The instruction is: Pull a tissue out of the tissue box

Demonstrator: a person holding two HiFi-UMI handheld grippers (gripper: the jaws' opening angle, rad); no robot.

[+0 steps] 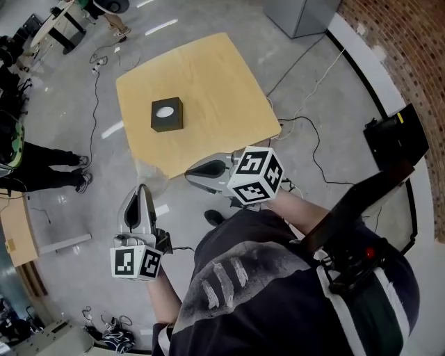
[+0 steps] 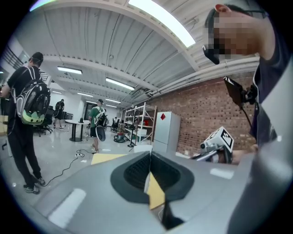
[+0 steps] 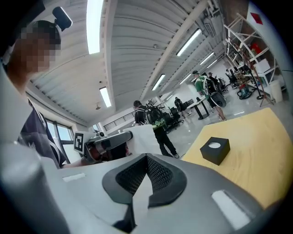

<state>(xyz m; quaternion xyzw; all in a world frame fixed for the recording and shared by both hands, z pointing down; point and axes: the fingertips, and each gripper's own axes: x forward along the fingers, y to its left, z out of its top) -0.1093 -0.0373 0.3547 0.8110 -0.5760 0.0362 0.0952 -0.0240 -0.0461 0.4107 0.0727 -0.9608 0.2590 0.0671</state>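
Observation:
A black tissue box (image 1: 167, 115) with a white oval opening stands on the square wooden table (image 1: 208, 76), toward its left side. Both grippers hang over the floor, short of the table's near edge and apart from the box. My left gripper (image 1: 141, 190) is shut with nothing in it, and it sits lower left. My right gripper (image 1: 190, 172) is also shut and empty, close to the table's near corner. The right gripper view shows the box (image 3: 215, 150) ahead to the right on the table (image 3: 256, 155). In the left gripper view only a strip of the table (image 2: 107, 158) appears.
Cables (image 1: 313, 149) trail across the concrete floor right of the table. A person in black trousers (image 1: 42, 170) stands at the left. A brick wall (image 1: 410, 49) runs along the right, with a grey cabinet (image 1: 302, 14) at the back. Shelving (image 2: 137, 121) and other people stand farther off.

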